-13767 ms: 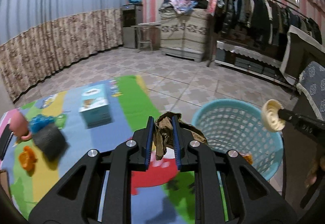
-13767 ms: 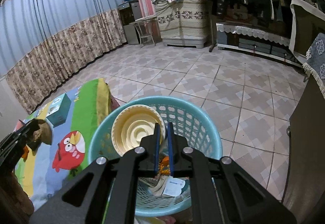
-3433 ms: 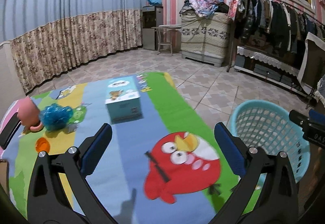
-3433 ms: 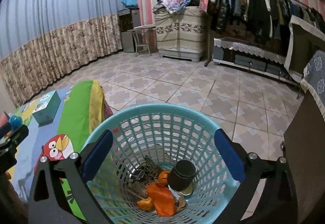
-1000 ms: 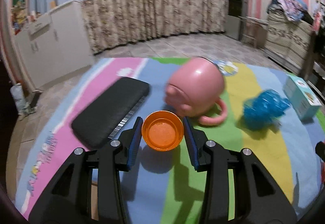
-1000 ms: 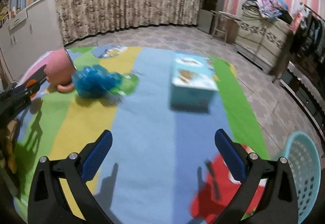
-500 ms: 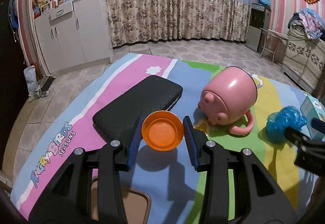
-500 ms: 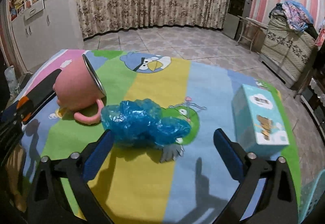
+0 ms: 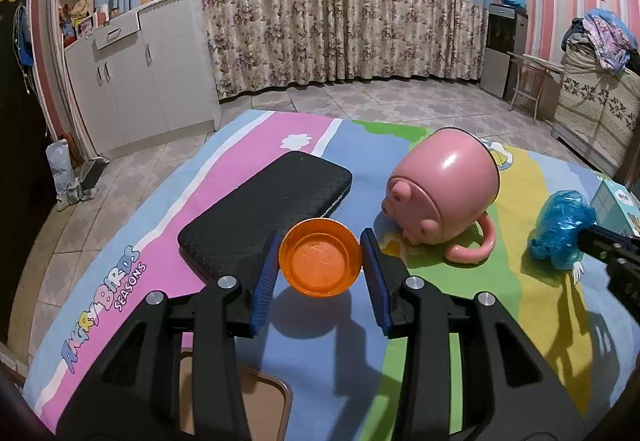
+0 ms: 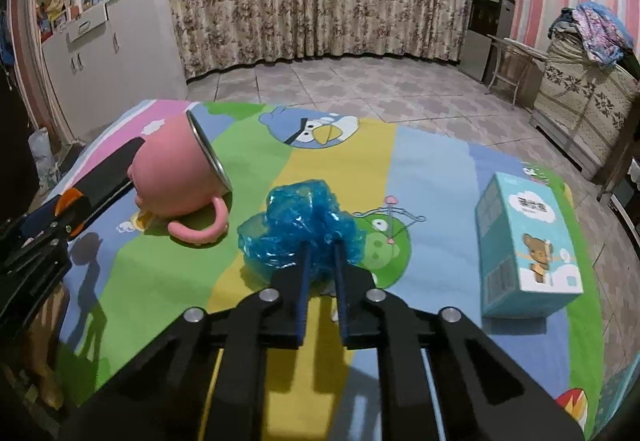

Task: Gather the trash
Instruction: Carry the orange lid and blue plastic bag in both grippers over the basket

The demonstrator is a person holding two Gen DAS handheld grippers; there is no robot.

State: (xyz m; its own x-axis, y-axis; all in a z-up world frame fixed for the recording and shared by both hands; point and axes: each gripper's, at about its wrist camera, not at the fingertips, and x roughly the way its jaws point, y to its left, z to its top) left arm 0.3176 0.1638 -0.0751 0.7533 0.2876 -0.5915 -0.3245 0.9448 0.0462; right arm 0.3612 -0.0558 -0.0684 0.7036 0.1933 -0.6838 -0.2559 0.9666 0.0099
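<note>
Between the blue pads of the left gripper (image 9: 321, 261) sits a small round orange plastic cup (image 9: 321, 262), clamped on both sides and lifted off the cloth, with its shadow on the cloth below it. Jaws partly apart, only as wide as the cup. Just behind the left pad lies a flat black textured case (image 9: 264, 219); behind the right pad, a pink pig-shaped mug (image 9: 442, 199) on its side, handle resting on the cloth.

Right gripper (image 10: 320, 247): jaws have just been closing and now stand nearly together, pinching a crumpled blue plastic bag (image 10: 298, 227) that bulges out ahead and to both sides of the fingertips. Bag rests on the cloth. Left of these jaws is the pink mug, metal rim facing away from the left gripper; far left, the left gripper with the orange cup. Right of the jaws, well apart, a light-blue tissue box with a bear print (image 10: 524, 245) stands on the cloth.

Surface: a striped cartoon-bird tablecloth (image 10: 432, 177) in pink, blue, green and yellow. Room beyond: tiled floor (image 10: 372, 85), floral-and-blue curtain (image 10: 312, 13) straight ahead, white cabinet (image 9: 144, 77) to the left, a heap of clothes on a covered chest (image 10: 588, 57) and pink striped wall to the right.
</note>
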